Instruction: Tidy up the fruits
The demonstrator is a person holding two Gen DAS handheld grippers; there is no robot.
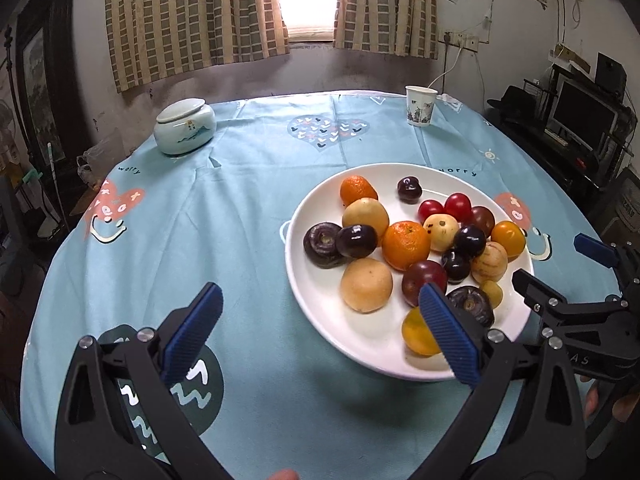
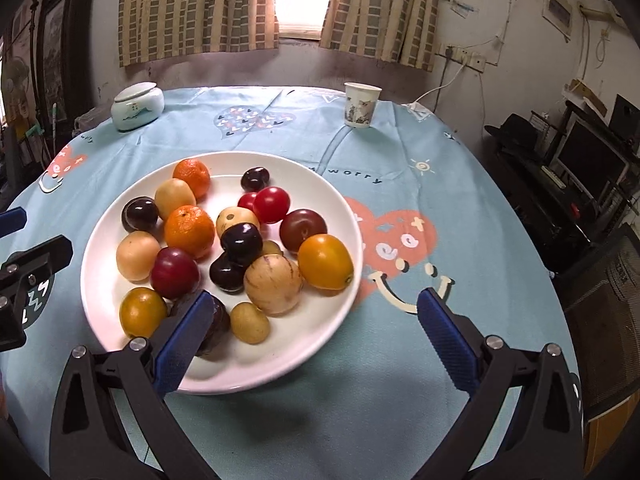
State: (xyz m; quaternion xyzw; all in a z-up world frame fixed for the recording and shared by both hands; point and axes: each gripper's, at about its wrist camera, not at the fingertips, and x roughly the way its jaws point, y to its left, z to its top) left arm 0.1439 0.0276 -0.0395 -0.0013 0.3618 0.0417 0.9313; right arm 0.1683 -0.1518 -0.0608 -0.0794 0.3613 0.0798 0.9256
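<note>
- A small, cluttered room: checked curtains [image 1: 192, 20] hang either side of a bright window, and a round worktop [image 1: 248, 216] under a pale blue printed cloth fills the middle.
- The fruits sit heaped on one white plate [image 2: 120, 280], which rests on the near half of the worktop.
- On the plate, two orange mandarins [image 2: 189, 230], several dark plums [image 2: 241, 243], red cherry tomatoes [image 2: 271, 204], pale yellow-brown round fruits [image 2: 137, 255], a striped cream melon-like fruit [image 2: 273, 282] and yellow-orange tomatoes [image 2: 325, 262] lie touching one another; one dark plum [image 2: 255, 178] sits apart near the far rim.
- The left hand-held gripper [image 1: 316, 332] hangs above the cloth at the plate's near left edge, its blue ribbed fingers [image 1: 192, 332] spread wide with nothing between them; its right finger overlaps the near fruit in the left wrist view.
- The right hand-held gripper [image 2: 316, 336] hangs over the plate's near right edge, jaws likewise spread wide and empty, one finger above the plate and the other above bare cloth.
- A lidded pale ceramic jar [image 1: 185, 126] stands at the far left of the worktop, well apart from the plate.
- A paper cup [image 1: 420, 106] stands upright at the far right edge.
- Beyond the worktop on the right, a dark shelf holds a monitor [image 2: 592, 162].
</note>
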